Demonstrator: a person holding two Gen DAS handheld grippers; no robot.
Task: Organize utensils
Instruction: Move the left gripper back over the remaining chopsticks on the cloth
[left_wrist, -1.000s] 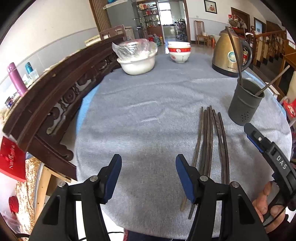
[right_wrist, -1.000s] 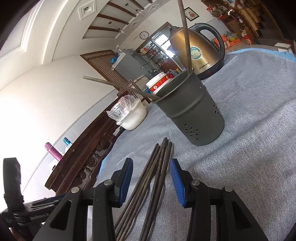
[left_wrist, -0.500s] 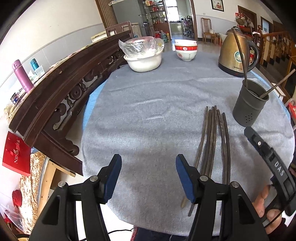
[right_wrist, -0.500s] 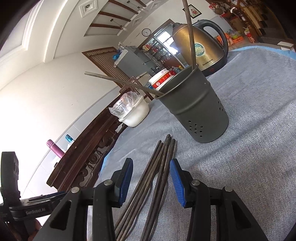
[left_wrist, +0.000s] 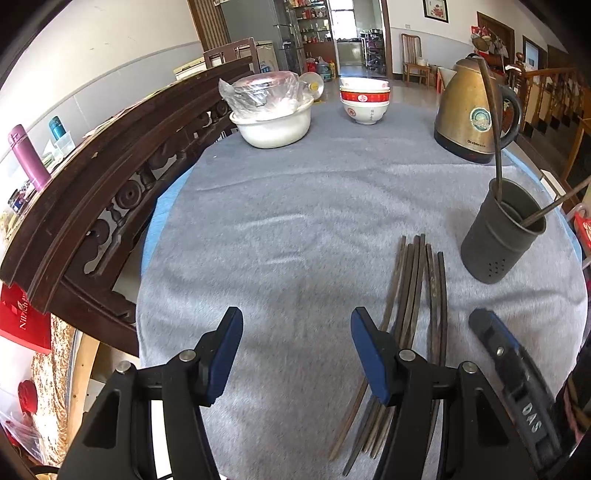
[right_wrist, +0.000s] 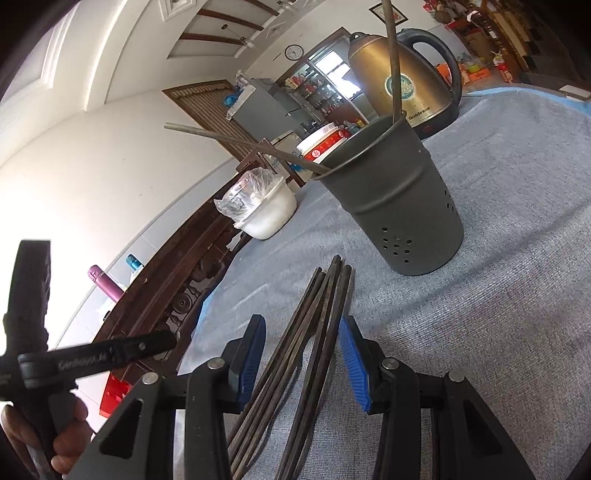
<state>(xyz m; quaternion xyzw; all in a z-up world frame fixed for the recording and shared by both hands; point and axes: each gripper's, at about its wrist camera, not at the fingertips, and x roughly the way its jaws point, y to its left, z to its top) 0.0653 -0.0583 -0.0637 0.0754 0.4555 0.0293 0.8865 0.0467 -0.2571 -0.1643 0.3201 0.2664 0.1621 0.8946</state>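
Observation:
Several dark chopsticks lie side by side on the grey cloth. A dark grey perforated holder stands upright to their right with two chopsticks in it. My left gripper is open and empty, just left of the bundle's near ends. My right gripper is open and straddles the chopsticks, which lie between its blue pads without being clamped. The holder stands just beyond the chopstick tips in the right wrist view. The right gripper also shows in the left wrist view.
A brass kettle stands behind the holder. A white bowl with plastic wrap and stacked red-and-white bowls sit at the far side. A carved dark wooden chair back borders the table's left edge.
My right gripper has moved forward along the chopsticks, so that they now lie deeper between its pads. My left gripper has risen and drawn back a little; its jaws stay open.

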